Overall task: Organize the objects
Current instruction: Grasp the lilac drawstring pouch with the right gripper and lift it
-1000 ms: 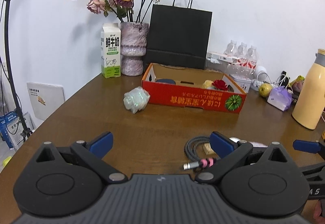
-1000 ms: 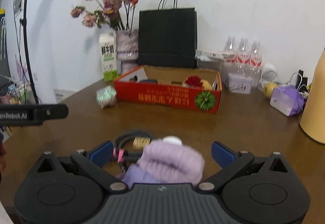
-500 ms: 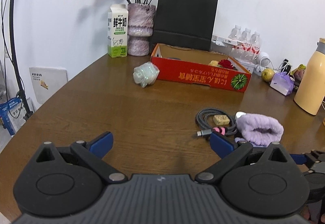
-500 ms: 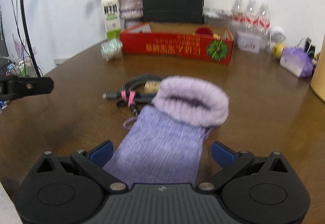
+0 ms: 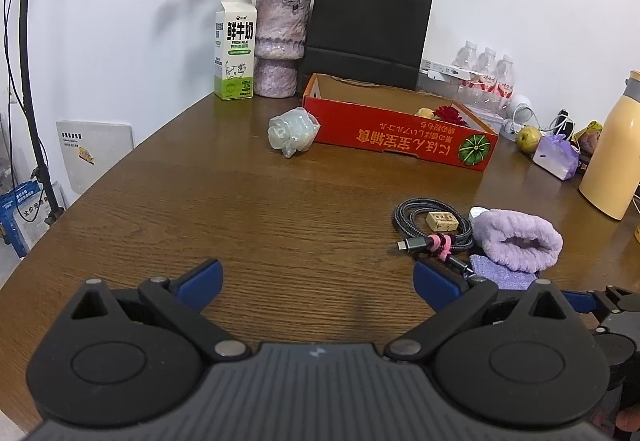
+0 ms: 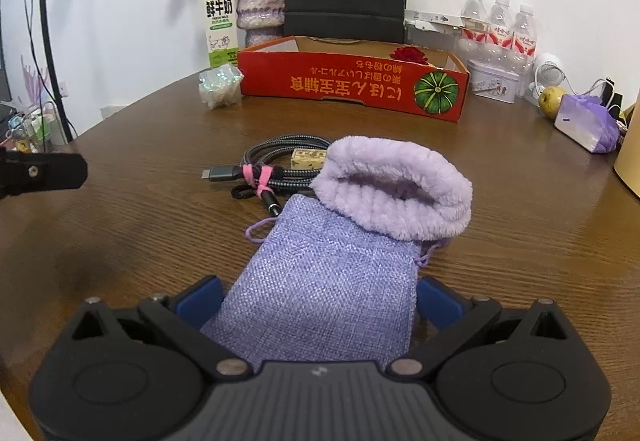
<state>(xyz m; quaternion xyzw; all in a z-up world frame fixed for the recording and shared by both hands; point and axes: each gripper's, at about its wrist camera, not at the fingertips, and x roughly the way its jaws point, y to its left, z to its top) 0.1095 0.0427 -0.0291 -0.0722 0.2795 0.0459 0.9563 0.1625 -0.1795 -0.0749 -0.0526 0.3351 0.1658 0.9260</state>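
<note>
A purple woven pouch (image 6: pixel 324 281) lies on the brown table (image 6: pixel 120 233) between the open fingers of my right gripper (image 6: pixel 320 301). A fluffy lilac cuff (image 6: pixel 396 189) rests on the pouch's far end. A coiled braided cable (image 6: pixel 276 161) with a pink tie and a small tan block (image 6: pixel 308 158) lie just beyond. My left gripper (image 5: pixel 318 279) is open and empty, left of the cable (image 5: pixel 430 221) and the cuff (image 5: pixel 518 239). A red cardboard box (image 5: pixel 400 133) holding a red flower stands further back, with a crumpled clear bag (image 5: pixel 292 131) at its left end.
At the back stand a milk carton (image 5: pixel 235 49), a vase of dried roses (image 5: pixel 280 45) and a black paper bag (image 5: pixel 368 29). Water bottles (image 6: pixel 496 29), a tin, a yellow fruit (image 6: pixel 550 101), a purple packet (image 6: pixel 588 121) and a yellow flask (image 5: pixel 612 153) fill the right side.
Both grippers have drawn back and lowered. The pouch and cuff now lie on the table between my right fingers, with more of the pouch showing.
</note>
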